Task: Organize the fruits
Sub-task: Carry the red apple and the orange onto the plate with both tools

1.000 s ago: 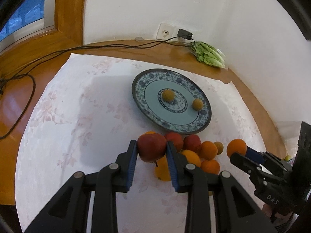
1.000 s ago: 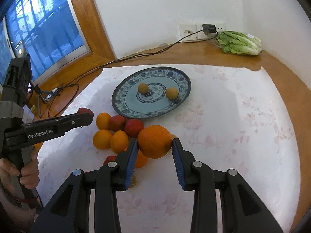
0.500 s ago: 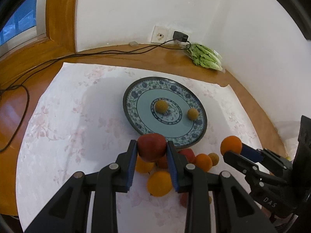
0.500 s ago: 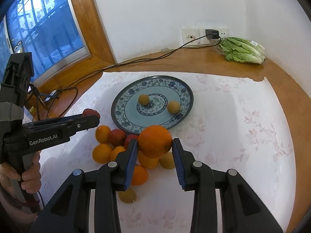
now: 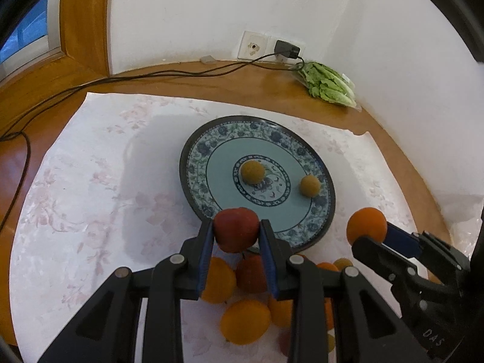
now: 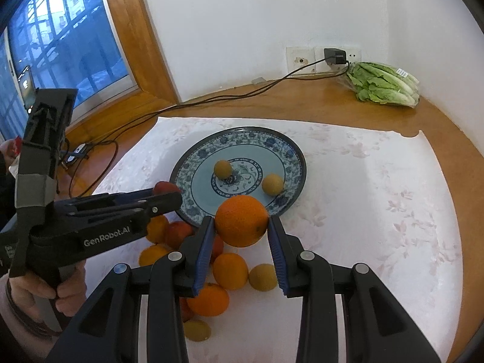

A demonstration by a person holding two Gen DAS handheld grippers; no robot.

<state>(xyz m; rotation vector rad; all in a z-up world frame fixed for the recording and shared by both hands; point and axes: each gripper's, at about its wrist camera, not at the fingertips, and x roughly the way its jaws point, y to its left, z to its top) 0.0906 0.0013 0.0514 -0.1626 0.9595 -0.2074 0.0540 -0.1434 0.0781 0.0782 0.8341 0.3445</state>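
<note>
Compared with a second earlier, both grippers have carried their fruit forward from above the loose pile to the near rim of the round blue-and-white patterned ceramic plate (image 5: 193,163), which now sits lower and larger in both frames, while the grips themselves look unchanged. In the left wrist view the left gripper (image 5: 236,232) is clamped on a dark red apple (image 5: 236,233) at lower centre, its blue pads pressed against both sides, the apple hanging over the plate's near edge. Behind it two small yellowish round fruits (image 5: 252,171) rest on the plate's pale centre, and at the right edge the right gripper (image 5: 367,232) appears side-on with a bright orange (image 5: 366,225) at its tip. The right wrist view shows that gripper from behind, closed on the orange at centre frame over the plate's near rim. Only this view shows, at left, the person's hand (image 6: 65,295) around the left gripper's handle, the blue-lit window (image 6: 57,42) behind it, and the whole pile of oranges and red fruit (image 6: 230,270) lying on the white floral cloth (image 6: 378,211) below the plate. Both views include the bagged green lettuce (image 6: 382,83) on the wooden ledge at upper right.
</note>
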